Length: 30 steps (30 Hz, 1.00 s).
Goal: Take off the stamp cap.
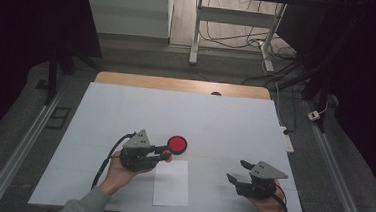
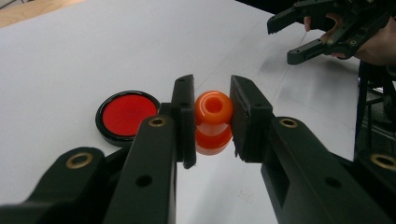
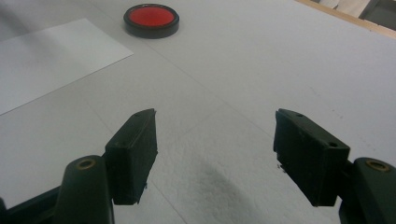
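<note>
1. We judge the orange stamp handle [image 2: 213,122] to be light, stiff and glossy, so likely slippery; its narrow waist between the two rounded bulbs looks like the surest place to take hold.
2. Our left hand-held gripper [image 2: 212,116] is clamped on that handle, jaws nearly together, holding it just above the worktop [image 1: 225,123], beside the red ink pad [image 2: 127,115] and near the white paper sheet [image 1: 171,182].
3. Our right hand-held gripper [image 3: 215,154] stands well apart, jaws wide and holding nothing.
</note>
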Motion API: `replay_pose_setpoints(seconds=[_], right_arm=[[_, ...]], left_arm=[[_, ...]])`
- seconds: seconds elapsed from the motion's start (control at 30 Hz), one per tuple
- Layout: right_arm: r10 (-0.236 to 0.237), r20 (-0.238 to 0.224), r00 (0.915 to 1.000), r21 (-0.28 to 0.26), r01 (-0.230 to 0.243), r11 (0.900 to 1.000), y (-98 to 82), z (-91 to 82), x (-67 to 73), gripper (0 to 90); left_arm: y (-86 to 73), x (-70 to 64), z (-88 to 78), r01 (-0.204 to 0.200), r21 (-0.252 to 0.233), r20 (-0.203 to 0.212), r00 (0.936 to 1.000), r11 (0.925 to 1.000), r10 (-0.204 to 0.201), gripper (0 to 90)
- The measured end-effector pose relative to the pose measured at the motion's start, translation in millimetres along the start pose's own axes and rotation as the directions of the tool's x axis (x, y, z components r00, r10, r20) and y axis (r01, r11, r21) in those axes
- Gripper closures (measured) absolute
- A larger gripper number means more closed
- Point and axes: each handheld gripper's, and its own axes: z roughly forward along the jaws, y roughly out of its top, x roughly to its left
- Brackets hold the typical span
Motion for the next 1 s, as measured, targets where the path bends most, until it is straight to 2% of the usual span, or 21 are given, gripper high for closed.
replay_pose_setpoints(seconds=[0.1,0.2,0.23,0.27,0.37,0.53,0.77,1.0], right_arm=[[0.010,-0.004,0.9999,-0.005,-0.010,1.000,1.3,2.7,0.8,30.0],[0.007,-0.013,0.9999,-0.008,-0.007,1.000,5.0,6.8,3.9,29.9],[0.000,-0.004,1.0000,-0.001,0.000,1.000,6.5,7.4,5.3,30.0],[0.010,-0.025,0.9996,-0.015,-0.010,1.000,8.9,10.7,7.1,30.0],[0.004,-0.031,0.9995,-0.019,-0.005,1.000,12.2,13.4,8.3,30.1],[0.021,-0.058,0.9981,-0.039,-0.023,0.999,19.0,19.5,12.0,30.7],[0.012,-0.085,0.9963,-0.044,-0.016,0.999,30.1,26.8,19.9,31.7],[0.029,-0.120,0.9923,-0.053,-0.036,0.998,38.5,32.2,27.0,32.1]], left_arm=[[-0.7,1.3,0.7,0.007,-0.002,0.007,1.0000,1.0000,-0.007,71.9],[-2.1,2.1,2.8,0.011,0.004,0.006,0.9999,0.9999,-0.011,71.9],[-2.5,2.3,3.3,0.013,0.006,0.009,0.9999,0.9999,-0.013,71.9],[-2.8,2.6,3.4,0.015,0.006,0.008,0.9999,0.9999,-0.015,71.9],[-3.1,3.4,2.5,0.022,0.003,0.012,0.9997,0.9998,-0.022,71.9],[-4.7,6.0,-1.8,0.046,-0.012,0.016,0.9988,0.9989,-0.046,71.9],[-3.4,6.7,-3.4,0.039,-0.017,0.014,0.9992,0.9991,-0.038,71.9],[-3.4,8.2,-1.7,0.047,-0.021,0.029,0.9985,0.9987,-0.046,71.9]])
